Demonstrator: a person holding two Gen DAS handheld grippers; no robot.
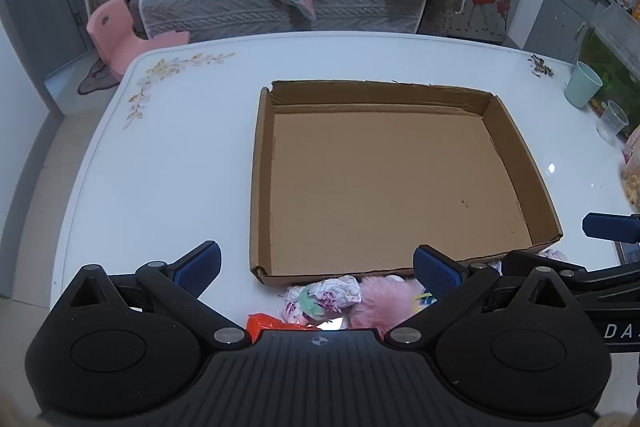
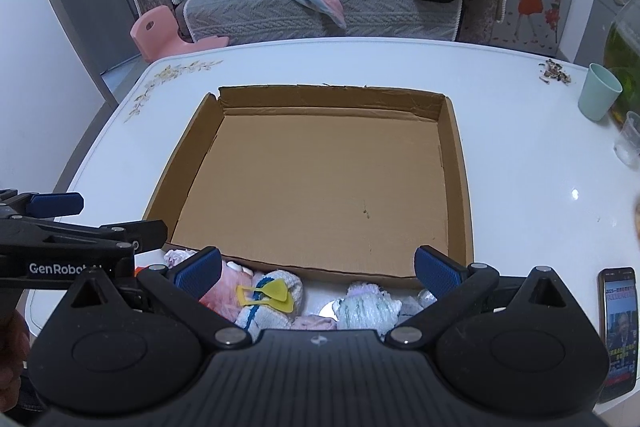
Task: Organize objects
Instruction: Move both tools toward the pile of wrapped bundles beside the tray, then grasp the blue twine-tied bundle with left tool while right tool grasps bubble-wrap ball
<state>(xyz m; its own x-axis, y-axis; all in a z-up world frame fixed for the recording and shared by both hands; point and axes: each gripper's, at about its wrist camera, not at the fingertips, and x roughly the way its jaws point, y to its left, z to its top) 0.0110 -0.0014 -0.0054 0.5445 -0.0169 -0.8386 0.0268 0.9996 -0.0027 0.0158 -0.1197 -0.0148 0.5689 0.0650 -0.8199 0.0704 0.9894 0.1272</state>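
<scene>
Both your grippers hang angled down over the near edge of the counter (image 1: pixel 168 155), jaws spread wide and empty. The left gripper (image 1: pixel 318 269) sits above the floral bundle (image 1: pixel 324 297) and pink fluffy piece (image 1: pixel 386 299); the right gripper (image 2: pixel 318 269) over the yellow clip (image 2: pixel 270 295). The cardboard tray (image 2: pixel 456 163) lies empty just beyond, likely their destination.

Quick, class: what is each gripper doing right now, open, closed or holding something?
Left gripper: open, holding nothing.
Right gripper: open, holding nothing.

Black ribbed left claw (image 1: pixel 318 269), blue textured pads (image 1: pixel 200 265), round silver screws, maybe magnets
</scene>
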